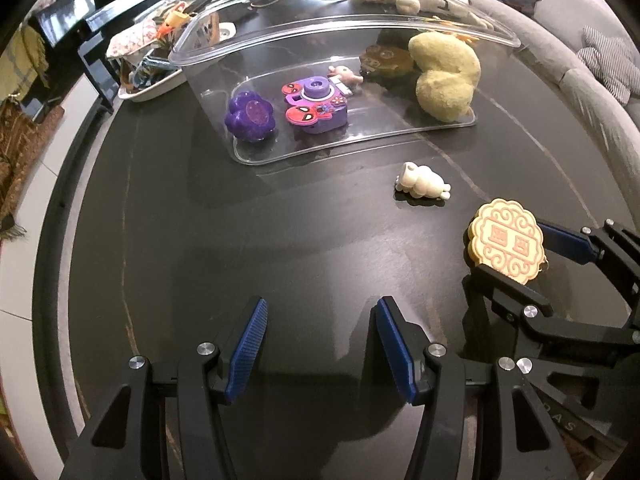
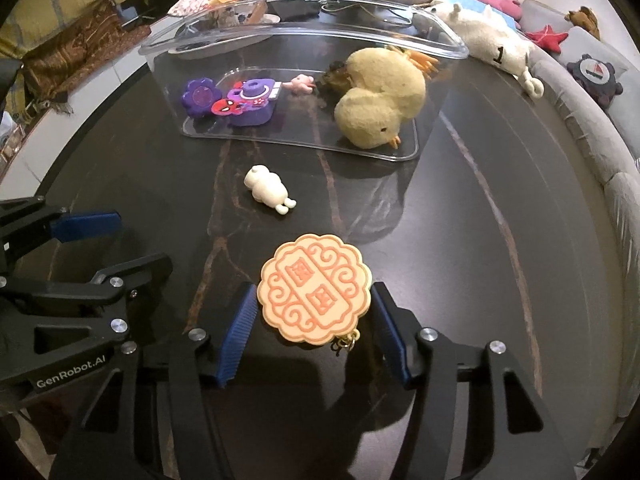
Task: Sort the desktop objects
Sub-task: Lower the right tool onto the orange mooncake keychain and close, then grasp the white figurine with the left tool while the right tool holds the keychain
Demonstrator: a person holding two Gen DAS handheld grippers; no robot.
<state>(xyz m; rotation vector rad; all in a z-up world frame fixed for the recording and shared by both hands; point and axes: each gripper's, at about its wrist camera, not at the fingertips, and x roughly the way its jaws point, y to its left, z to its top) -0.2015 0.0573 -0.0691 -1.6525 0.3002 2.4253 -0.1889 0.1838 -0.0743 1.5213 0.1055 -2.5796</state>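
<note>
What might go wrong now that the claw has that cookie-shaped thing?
The right claw pinches the mooncake charm only by its edges, so it could twist or slip out on the way to the clear bin. The bin already holds the big yellow chick, leaving less room on that side. The small white figure lies in the path and could get knocked.

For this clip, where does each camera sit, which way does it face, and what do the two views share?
Left wrist: on the left gripper, facing across the dark table to the clear bin; its open blue fingers show.
Right wrist: on the right gripper, facing the same bin; its fingers flank the mooncake keychain.
Shared: bin, keychain, white figurine, each other's gripper.
</note>
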